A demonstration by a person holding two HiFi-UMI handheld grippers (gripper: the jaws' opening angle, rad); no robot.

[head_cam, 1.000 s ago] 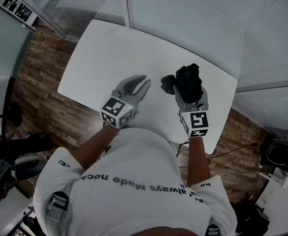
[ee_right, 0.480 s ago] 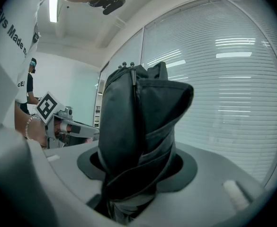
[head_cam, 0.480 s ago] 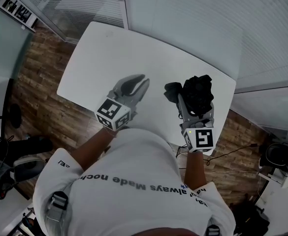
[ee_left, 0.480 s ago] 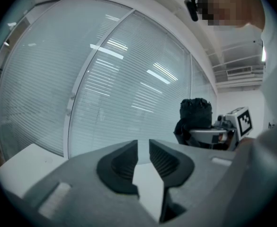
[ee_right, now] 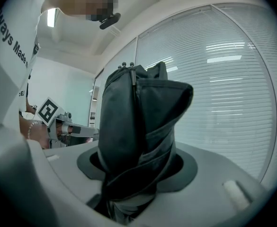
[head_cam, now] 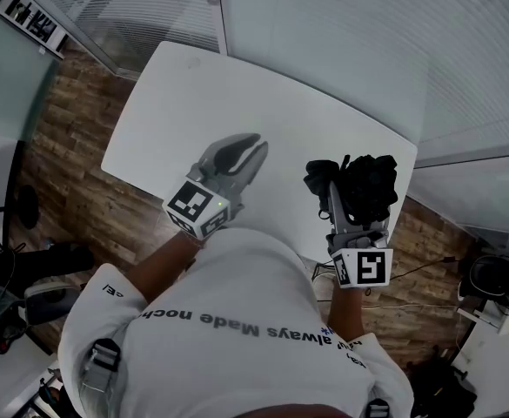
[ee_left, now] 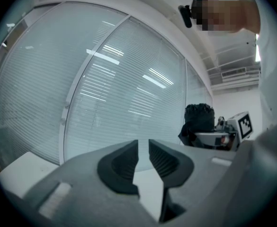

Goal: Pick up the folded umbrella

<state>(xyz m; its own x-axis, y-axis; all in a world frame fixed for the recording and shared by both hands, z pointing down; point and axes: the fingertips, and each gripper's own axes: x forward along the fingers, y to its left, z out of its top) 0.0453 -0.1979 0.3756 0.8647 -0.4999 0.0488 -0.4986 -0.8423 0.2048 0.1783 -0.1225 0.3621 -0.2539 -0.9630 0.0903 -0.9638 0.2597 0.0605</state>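
Black folded umbrella (ee_right: pixel 138 122), long axis upright

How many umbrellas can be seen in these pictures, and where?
1. The folded black umbrella is held between the jaws of the right gripper, over the right end of the white table. None other shows.

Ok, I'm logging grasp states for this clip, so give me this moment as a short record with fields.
umbrella: black, folded, upright between the jaws of the right gripper
right gripper: shut on the umbrella
left gripper: jaws slightly apart, nothing between them
table: white, under the left gripper
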